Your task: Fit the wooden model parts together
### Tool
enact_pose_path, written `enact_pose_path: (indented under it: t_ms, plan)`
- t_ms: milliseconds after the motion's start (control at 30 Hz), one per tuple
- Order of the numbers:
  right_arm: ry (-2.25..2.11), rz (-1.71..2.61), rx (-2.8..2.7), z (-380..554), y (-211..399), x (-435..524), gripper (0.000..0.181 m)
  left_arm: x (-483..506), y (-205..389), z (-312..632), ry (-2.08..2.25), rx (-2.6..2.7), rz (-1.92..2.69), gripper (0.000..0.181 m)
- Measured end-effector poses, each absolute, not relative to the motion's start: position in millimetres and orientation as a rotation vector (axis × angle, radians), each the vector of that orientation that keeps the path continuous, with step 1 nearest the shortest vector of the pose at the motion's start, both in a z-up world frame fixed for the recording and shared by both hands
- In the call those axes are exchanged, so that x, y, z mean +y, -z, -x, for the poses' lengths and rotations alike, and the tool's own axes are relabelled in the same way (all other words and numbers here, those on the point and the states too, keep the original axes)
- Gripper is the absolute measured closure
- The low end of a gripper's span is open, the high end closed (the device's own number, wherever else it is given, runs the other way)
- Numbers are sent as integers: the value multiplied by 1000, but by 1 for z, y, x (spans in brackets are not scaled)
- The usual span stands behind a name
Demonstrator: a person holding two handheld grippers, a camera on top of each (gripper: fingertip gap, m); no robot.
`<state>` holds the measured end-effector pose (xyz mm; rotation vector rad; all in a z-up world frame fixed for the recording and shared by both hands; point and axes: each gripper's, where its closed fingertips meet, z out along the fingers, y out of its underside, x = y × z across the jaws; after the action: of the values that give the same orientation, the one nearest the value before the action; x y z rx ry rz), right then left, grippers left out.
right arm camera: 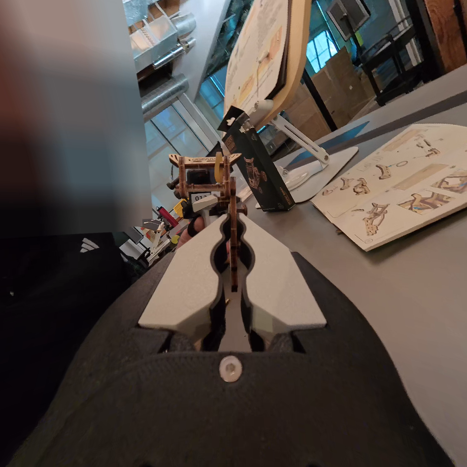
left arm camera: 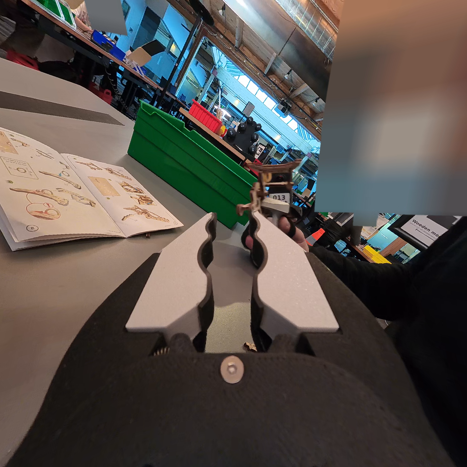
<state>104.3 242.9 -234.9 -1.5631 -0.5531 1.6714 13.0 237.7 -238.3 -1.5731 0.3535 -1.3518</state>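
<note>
Brown laser-cut wooden model (right arm camera: 207, 182): matt, dark edges. Green plastic bin (left arm camera: 182, 156): smooth, slight sheen. White paper instruction booklet (left arm camera: 75, 192): matt. Grey tabletop (left arm camera: 63, 278): smooth.

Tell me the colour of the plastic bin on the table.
The bin is green, seen best in the left wrist view.

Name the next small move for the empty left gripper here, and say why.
Probably bring the left gripper, open and empty, toward the wooden model and close on its free end. The right gripper is shut on the model's flat plate, holding it above the table, so a second grip would likely steady it for fitting.
</note>
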Motion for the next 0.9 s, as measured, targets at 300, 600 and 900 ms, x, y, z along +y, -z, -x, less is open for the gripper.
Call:
enact_pose_path:
  t_ms: [300,600,900]
  plan:
    - [-1682,1744,-453,-99,254,260,181,237,238,-13,1341,359,1573,158]
    - [-1686,1760,-459,-98,256,260,181,234,240,-18,1334,378,1587,158]
    - [-1665,1755,-502,-95,256,255,181,232,242,-24,1324,396,1598,157]
